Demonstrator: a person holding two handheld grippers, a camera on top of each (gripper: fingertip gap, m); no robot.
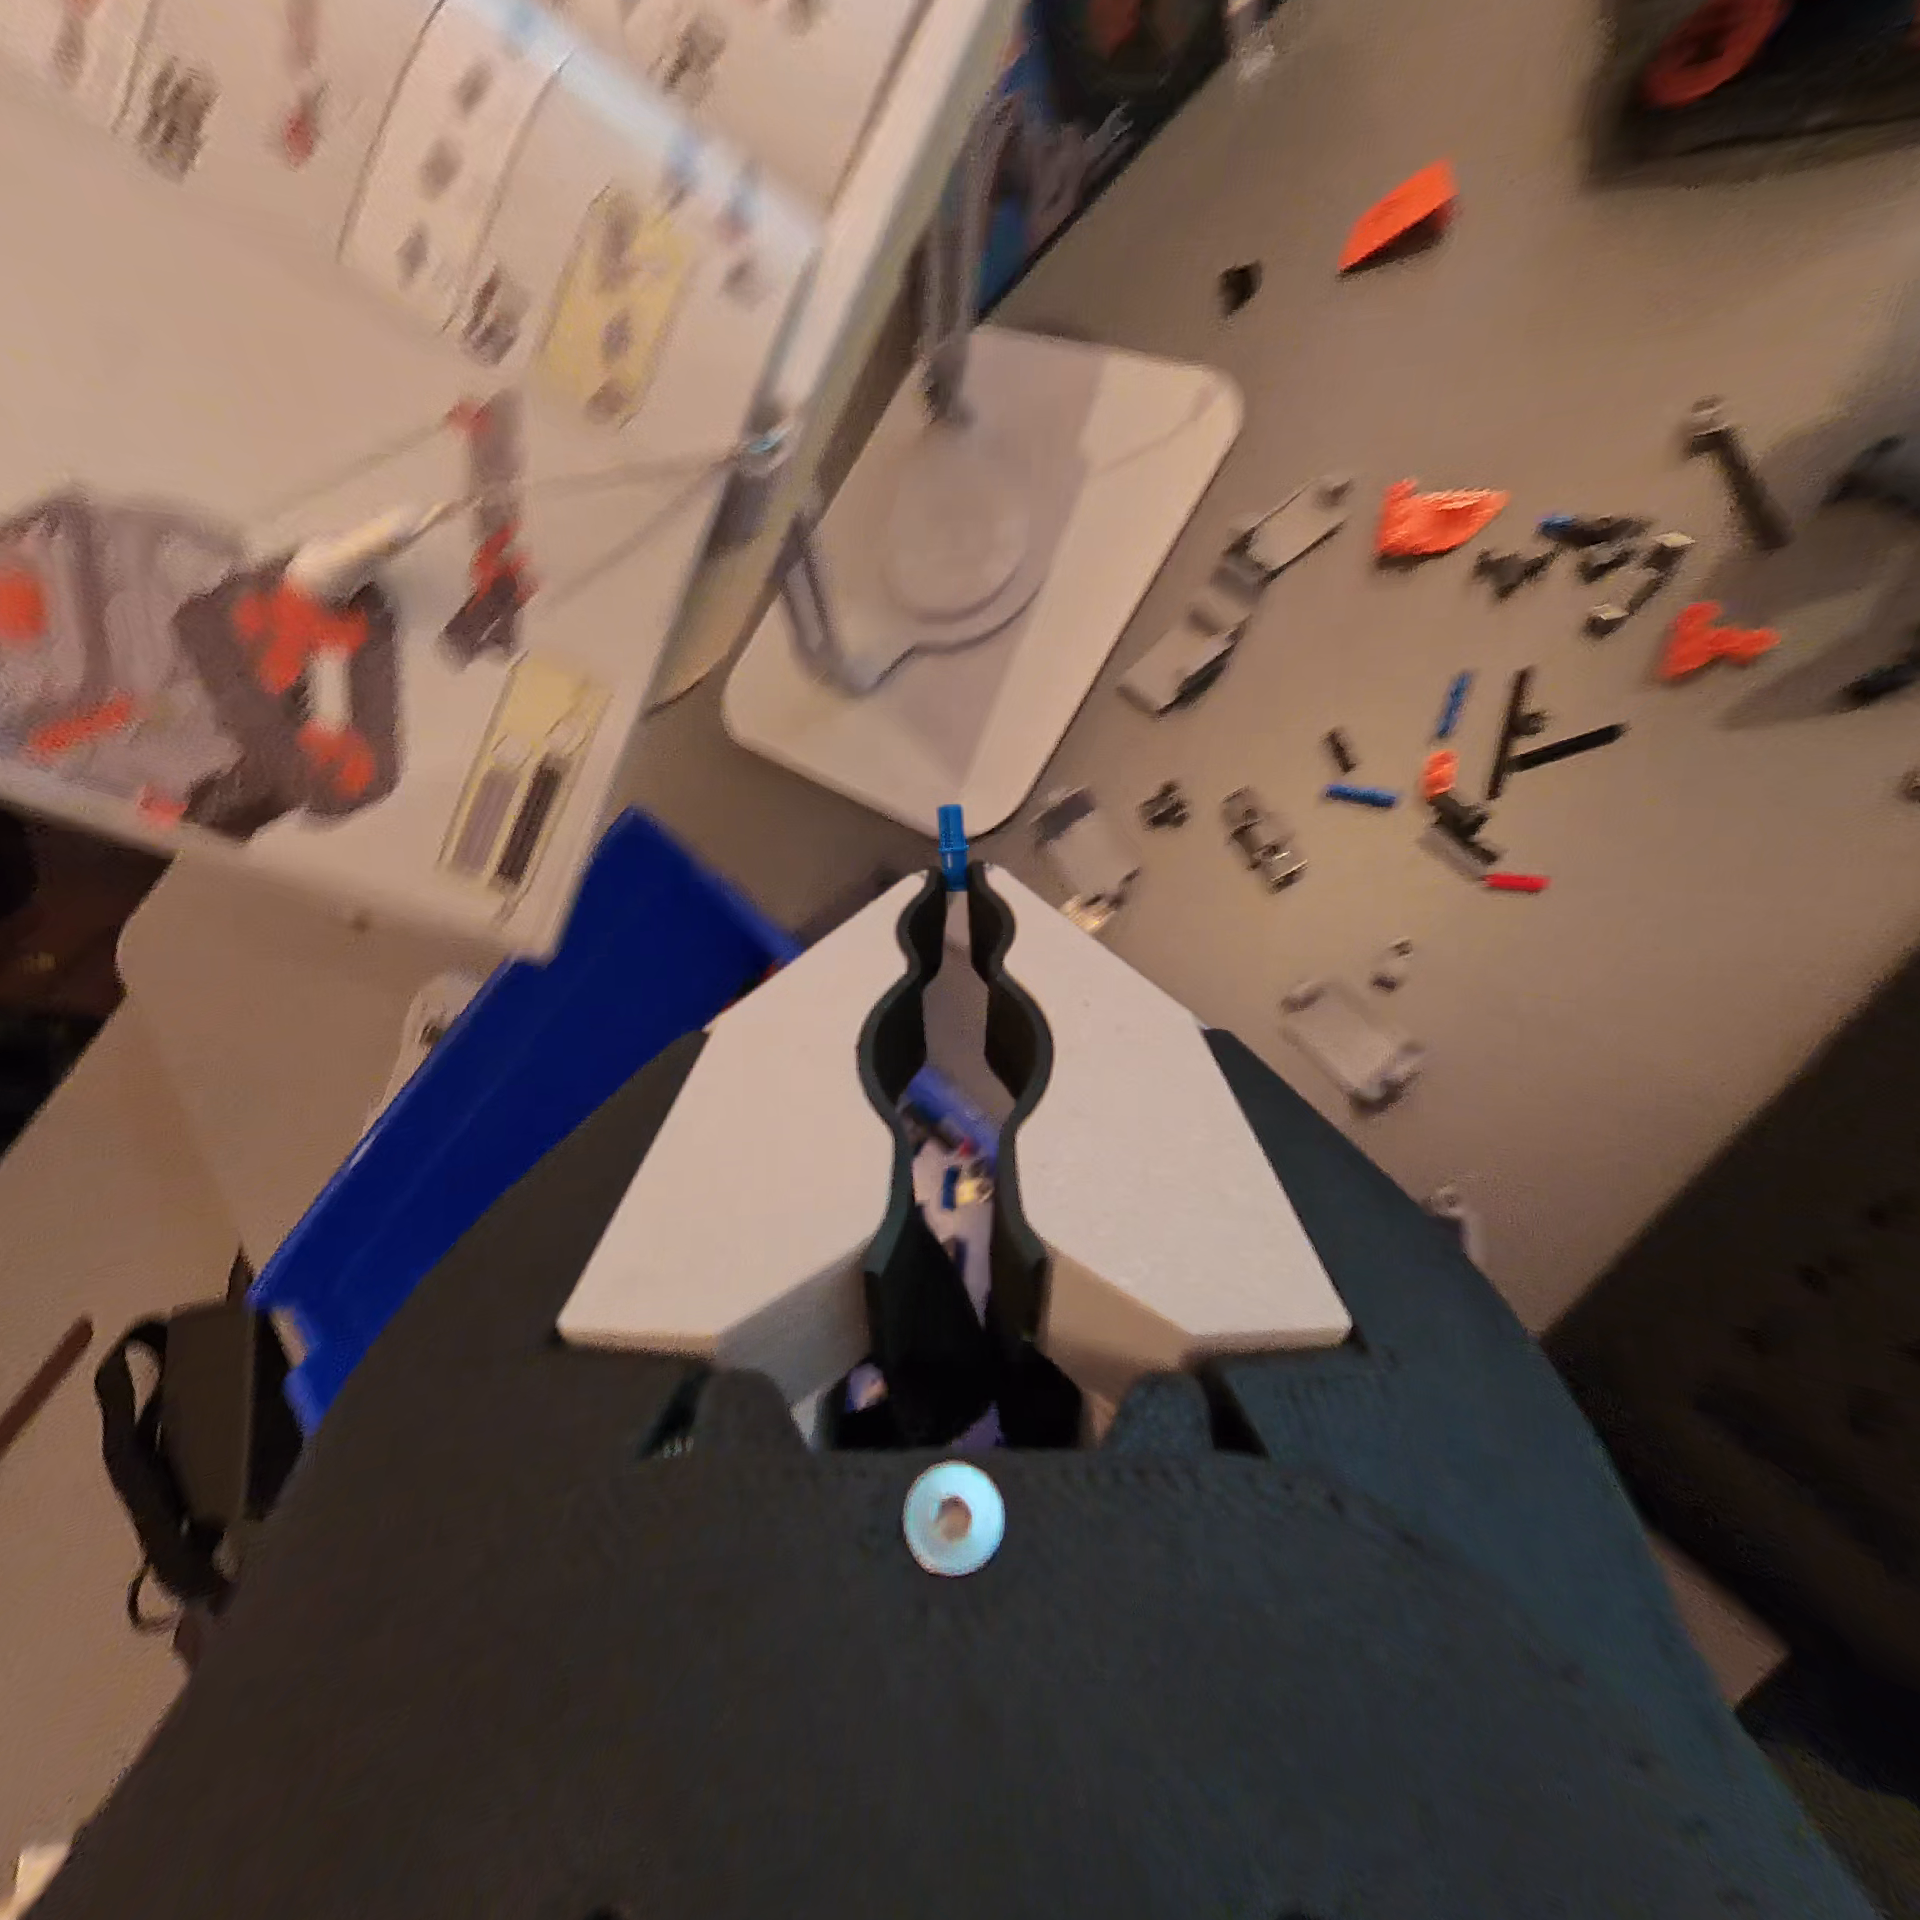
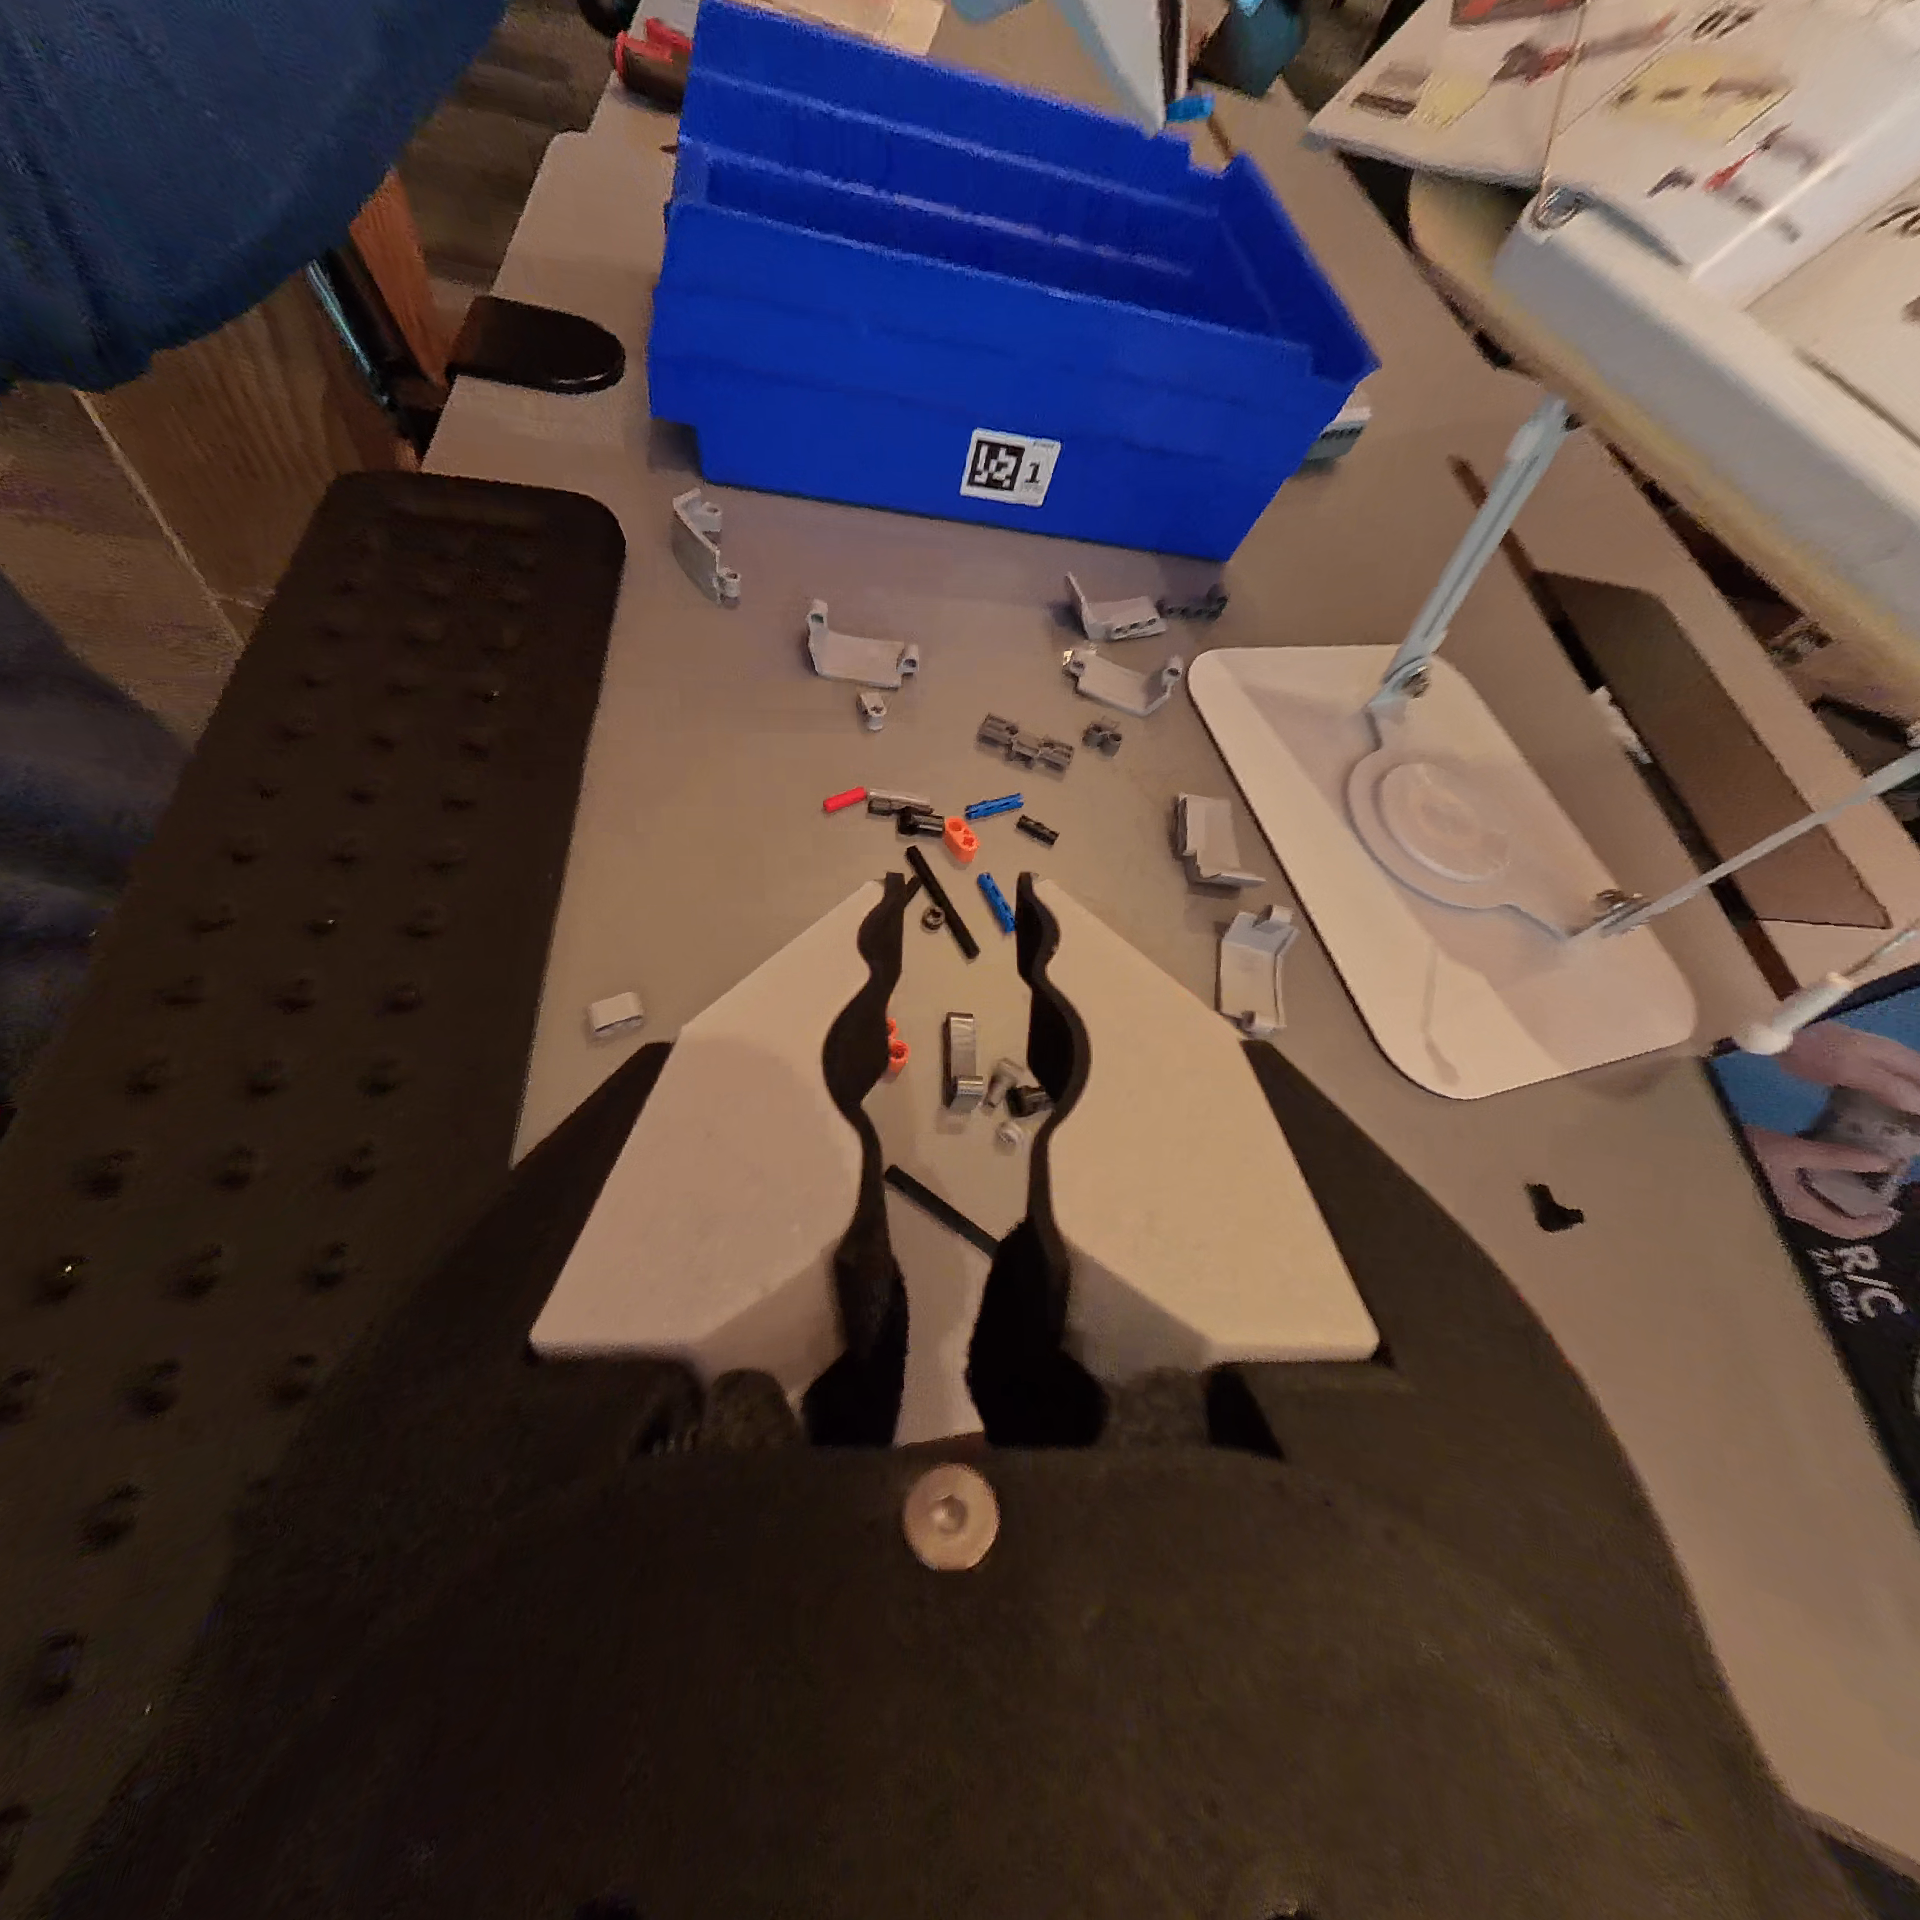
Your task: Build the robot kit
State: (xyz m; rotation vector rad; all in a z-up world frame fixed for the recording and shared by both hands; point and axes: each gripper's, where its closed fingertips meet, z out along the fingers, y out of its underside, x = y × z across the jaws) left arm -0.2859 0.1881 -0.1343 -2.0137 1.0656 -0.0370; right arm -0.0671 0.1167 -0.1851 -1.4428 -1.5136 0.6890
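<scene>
At the centre of the left wrist view, the left gripper (image 1: 951, 878) has its black wavy-edged fingertips pinched tight on a small blue plastic connector peg (image 1: 951, 836), which stands upright out of the tips, raised above the grey tabletop (image 1: 1351, 343). Just beyond the peg sits the white rounded-corner stand base (image 1: 1132, 499). To the lower left, a blue plastic bin (image 1: 499, 1122) runs diagonally, and above it, filling the upper left, a blurred open instruction booklet (image 1: 312, 416). Off to the right, a loose scatter of grey, black, blue and orange building pieces (image 1: 1455, 727) lies across the table.

Over in the right wrist view, the right gripper (image 2: 956, 894) hangs above the table with its fingers spread apart, nothing between them. Right under the gap lie a thin black axle rod (image 2: 940, 902) and a short blue pin (image 2: 995, 900), side by side, with an orange connector (image 2: 959, 837) just beyond. At top centre stands the bin, a white square marker sticker (image 2: 1010, 468) on its near wall. A black studded mat (image 2: 312, 831) fills the left side, and the stand base sits at the right.
</scene>
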